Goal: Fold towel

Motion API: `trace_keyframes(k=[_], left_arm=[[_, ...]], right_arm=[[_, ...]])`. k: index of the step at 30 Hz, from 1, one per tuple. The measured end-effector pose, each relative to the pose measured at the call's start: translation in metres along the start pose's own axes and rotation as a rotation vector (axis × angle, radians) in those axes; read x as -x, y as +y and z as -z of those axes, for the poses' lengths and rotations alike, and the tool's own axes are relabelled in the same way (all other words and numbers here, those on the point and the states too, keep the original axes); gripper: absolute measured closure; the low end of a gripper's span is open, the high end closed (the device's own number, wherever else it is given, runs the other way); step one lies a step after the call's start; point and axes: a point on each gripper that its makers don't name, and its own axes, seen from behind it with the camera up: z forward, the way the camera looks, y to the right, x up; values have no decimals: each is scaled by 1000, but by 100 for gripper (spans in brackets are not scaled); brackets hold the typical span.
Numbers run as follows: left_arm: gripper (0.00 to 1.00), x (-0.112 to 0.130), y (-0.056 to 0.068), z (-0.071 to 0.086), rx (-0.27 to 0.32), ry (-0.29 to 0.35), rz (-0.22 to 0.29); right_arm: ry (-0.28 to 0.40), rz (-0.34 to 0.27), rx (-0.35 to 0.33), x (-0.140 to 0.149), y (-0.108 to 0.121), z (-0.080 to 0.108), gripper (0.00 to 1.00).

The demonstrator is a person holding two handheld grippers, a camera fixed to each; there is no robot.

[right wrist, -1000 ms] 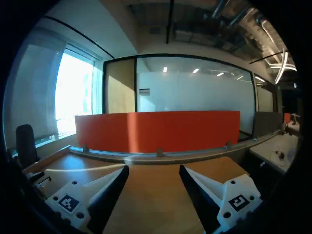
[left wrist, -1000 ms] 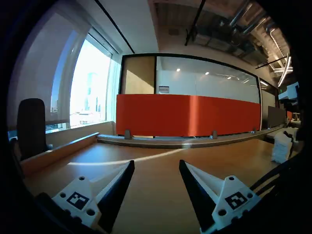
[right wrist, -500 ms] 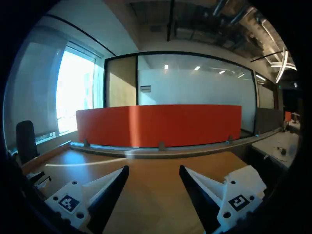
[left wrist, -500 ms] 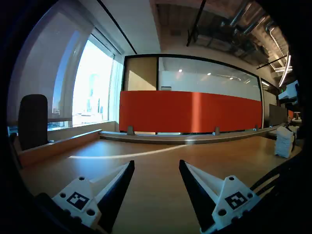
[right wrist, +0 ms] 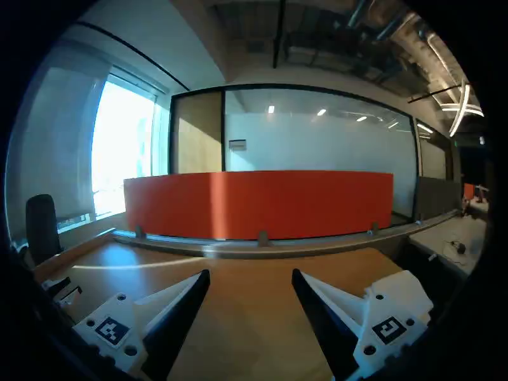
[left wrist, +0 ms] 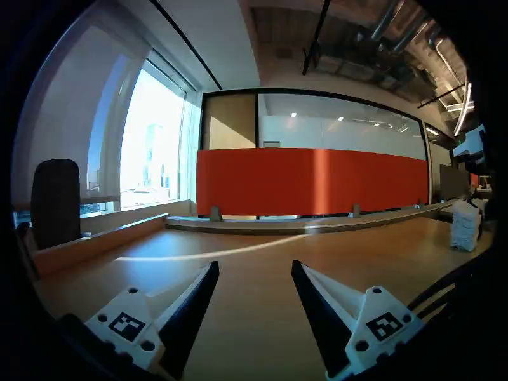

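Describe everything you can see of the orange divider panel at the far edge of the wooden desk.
The orange divider panel stands upright along the far edge of the wooden desk, long and low. Its face looks flat, matte and plain, with a brighter sunlit band. Small grey brackets hold its lower edge. A glass wall rises behind it.

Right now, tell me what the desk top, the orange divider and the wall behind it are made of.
Desk top: wood or wood-look laminate, semi-gloss; warm brown, sunlight streak reflecting. Orange divider: matte panel, maybe fabric; even colour, no glare. Wall behind: frosted glass, probably; dark frames, light spots glinting.
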Motion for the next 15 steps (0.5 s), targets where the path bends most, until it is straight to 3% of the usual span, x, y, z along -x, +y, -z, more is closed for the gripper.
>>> trace_keyframes(k=[15], left_arm=[[16,2,1,0,-2,1,-5]], right_arm=[[49,20,21,-10,24,0,0]])
